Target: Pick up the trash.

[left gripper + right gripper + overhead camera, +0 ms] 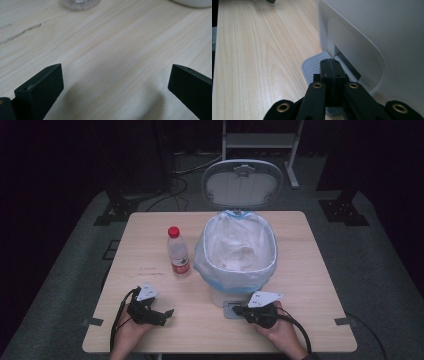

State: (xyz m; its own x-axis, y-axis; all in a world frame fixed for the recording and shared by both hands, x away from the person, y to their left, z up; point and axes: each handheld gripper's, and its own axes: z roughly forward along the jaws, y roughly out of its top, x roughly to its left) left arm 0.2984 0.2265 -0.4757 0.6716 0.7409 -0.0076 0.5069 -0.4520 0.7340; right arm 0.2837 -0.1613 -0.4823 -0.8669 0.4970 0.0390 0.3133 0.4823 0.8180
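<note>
A white pedal bin (235, 255) lined with a clear bag stands mid-table with its lid (242, 182) raised. Left of it stands a clear water bottle (178, 253) with a red cap and red label. My right gripper (236, 310) is shut with nothing between its jaws. Its tips rest on the grey ribbed foot pedal (313, 65) at the bin's base (372, 45). My left gripper (169, 314) lies near the front left of the table. Its jaws stand wide open over bare wood (115, 75), and the bottle's base (80, 3) is at the top edge.
The wooden table (150, 330) carries a faint dark scuff mark (150, 269) left of the bottle. Dark floor, cables and a metal stand lie beyond the table's far edge. Grey brackets sit at the front corners.
</note>
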